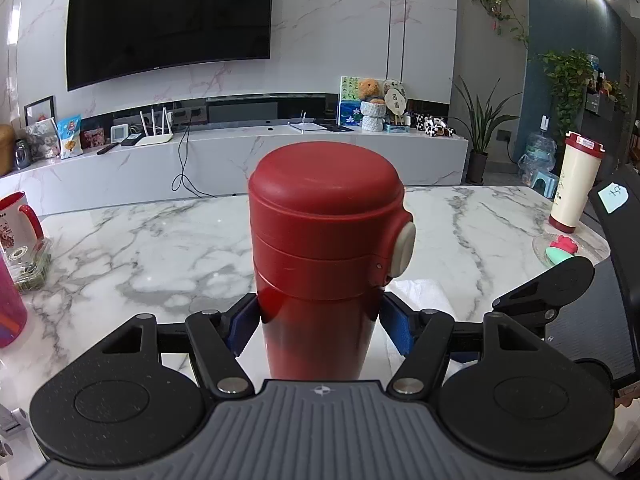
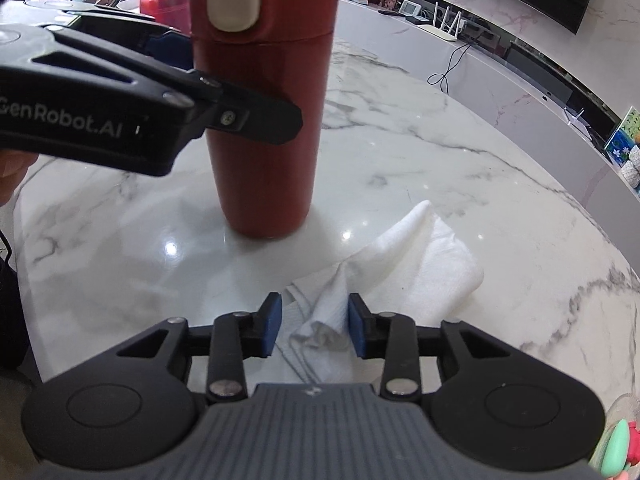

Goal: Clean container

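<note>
Left wrist view: the left gripper (image 1: 318, 322) is clenched around a red bottle (image 1: 324, 248). The blue pads of its fingers (image 1: 244, 326) press against the bottle body on both sides, below the lid seam. The bottle stands upright on the white marble counter (image 1: 140, 248). Its red lid is on, and a pale oval button (image 1: 403, 250) sits on the lid's right side. At the counter's right edge stands a cream tumbler (image 1: 574, 188) with a red lid and base, well apart from the bottle. At the left edge stands a mug with a red handle (image 1: 16, 224). A television (image 1: 168, 20) hangs on the marble wall behind.

Right wrist view: the right gripper (image 2: 314, 326) points down at a white cloth (image 2: 400, 280) that lies crumpled on the counter (image 2: 400, 152). Its fingers (image 2: 272, 326) are released. A raised fold of the cloth stands between them; it lies close against the right pad and clear of the left pad. The cloth lies near the base of the red bottle (image 2: 264, 120), to its right, not touching it. The left gripper (image 2: 192, 48) reaches in from the left and holds the bottle at mid-body. The pale button (image 2: 234, 0) on the lid faces this camera.
</note>
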`<state>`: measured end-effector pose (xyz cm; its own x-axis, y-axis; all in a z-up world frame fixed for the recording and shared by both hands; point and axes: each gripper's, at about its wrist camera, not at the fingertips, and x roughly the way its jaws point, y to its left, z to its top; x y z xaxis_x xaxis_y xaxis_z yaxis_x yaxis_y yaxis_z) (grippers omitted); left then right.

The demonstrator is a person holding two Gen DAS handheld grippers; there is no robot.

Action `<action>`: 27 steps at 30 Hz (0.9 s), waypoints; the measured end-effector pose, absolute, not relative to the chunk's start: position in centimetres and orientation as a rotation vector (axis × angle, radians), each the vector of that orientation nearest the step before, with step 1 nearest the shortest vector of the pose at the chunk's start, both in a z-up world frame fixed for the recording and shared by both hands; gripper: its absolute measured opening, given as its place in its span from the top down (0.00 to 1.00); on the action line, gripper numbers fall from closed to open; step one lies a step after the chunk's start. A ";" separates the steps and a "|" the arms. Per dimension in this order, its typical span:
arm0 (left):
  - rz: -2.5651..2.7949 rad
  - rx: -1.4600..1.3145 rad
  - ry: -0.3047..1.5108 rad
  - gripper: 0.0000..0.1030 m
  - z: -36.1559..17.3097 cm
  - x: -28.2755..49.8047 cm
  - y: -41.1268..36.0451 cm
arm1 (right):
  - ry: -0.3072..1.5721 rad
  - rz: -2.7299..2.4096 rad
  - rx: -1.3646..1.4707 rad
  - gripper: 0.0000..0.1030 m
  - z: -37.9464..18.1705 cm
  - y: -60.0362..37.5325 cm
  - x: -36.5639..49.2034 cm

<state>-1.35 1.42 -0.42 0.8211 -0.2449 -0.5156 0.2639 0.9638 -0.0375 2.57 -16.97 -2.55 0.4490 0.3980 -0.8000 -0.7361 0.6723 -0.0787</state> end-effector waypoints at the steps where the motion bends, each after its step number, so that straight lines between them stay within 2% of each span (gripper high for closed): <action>1: -0.271 0.035 0.544 0.38 -0.4 -1.3 1.4 | 0.844 0.732 -0.450 0.62 -2.5 -17.0 2.6; 6: -0.274 0.038 0.539 0.38 -0.4 -1.3 1.4 | 0.851 0.738 -0.435 0.55 -2.2 -17.1 2.6; 10: -0.274 0.038 0.535 0.38 -0.4 -1.3 1.4 | 0.836 0.743 -0.370 0.45 -1.1 -17.5 2.8; 24: -0.270 0.037 0.528 0.39 -0.3 -1.3 1.3 | 0.788 0.499 -0.121 0.43 1.1 -20.5 4.8; 26: -0.269 0.037 0.529 0.39 -0.3 -1.2 1.2 | 0.804 0.464 -0.080 0.32 0.7 -20.4 5.0; 27: -0.268 0.037 0.530 0.39 -0.3 -1.2 1.2 | 0.813 0.445 -0.059 0.21 0.5 -20.4 5.2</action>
<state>-1.25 1.17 -0.25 0.8289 -0.2433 -0.5037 0.2622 0.9644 -0.0344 5.22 -20.43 0.51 0.6007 0.3617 -0.7130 -0.4064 0.9061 0.1174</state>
